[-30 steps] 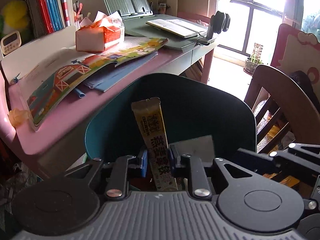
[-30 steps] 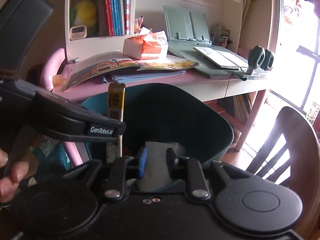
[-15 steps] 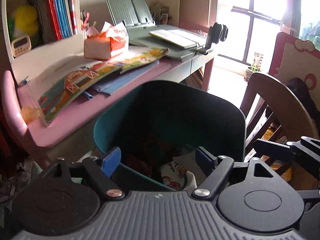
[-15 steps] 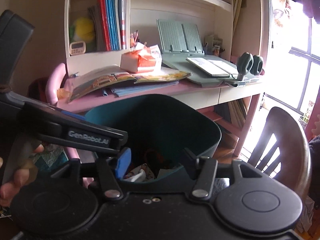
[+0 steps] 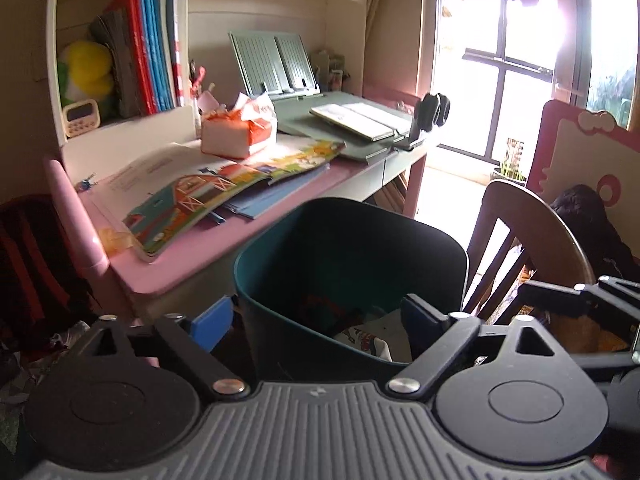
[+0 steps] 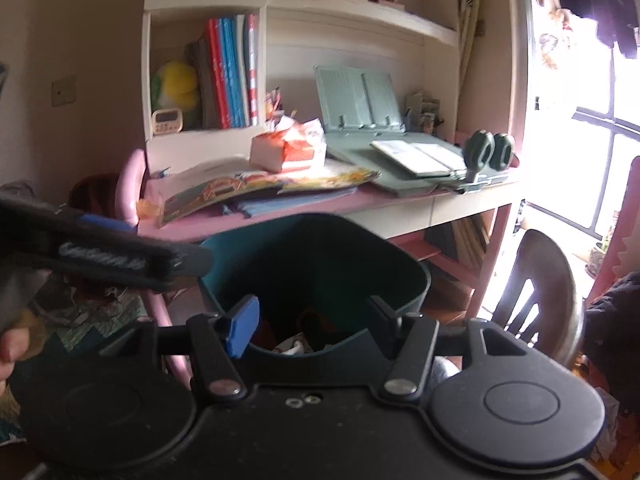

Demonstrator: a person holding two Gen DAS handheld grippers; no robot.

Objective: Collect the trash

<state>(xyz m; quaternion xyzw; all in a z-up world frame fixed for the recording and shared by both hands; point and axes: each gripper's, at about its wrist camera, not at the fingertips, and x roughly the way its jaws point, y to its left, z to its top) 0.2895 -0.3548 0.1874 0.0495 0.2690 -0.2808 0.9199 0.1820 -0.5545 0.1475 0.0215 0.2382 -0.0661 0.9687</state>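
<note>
A dark teal trash bin (image 5: 440,236) stands on the floor in front of the pink desk (image 5: 192,252). Crumpled wrappers and paper (image 5: 364,336) lie at its bottom. My left gripper (image 5: 316,320) hovers over the bin's near rim; its jaws are opening and nothing is between them. In the right wrist view the bin (image 6: 420,280) sits just ahead, with trash (image 6: 296,346) inside. My right gripper (image 6: 312,320) is over it, jaws opening and empty. The left gripper's body (image 6: 120,260) crosses that view on the left. A small yellowish wrapper (image 5: 116,238) lies at the desk's left edge.
Open picture books (image 5: 224,192), a tissue pack (image 5: 240,132) and a green book stand (image 5: 360,120) cover the desk. A wooden chair (image 5: 532,224) stands right of the bin. A person's hand (image 6: 8,344) shows at the left edge. Clutter lies on the floor at the left.
The yellow stick wrapper left my left gripper and the white paper left my right one; both now lie in the bin. Both grippers opened wide and drew back and upward.
</note>
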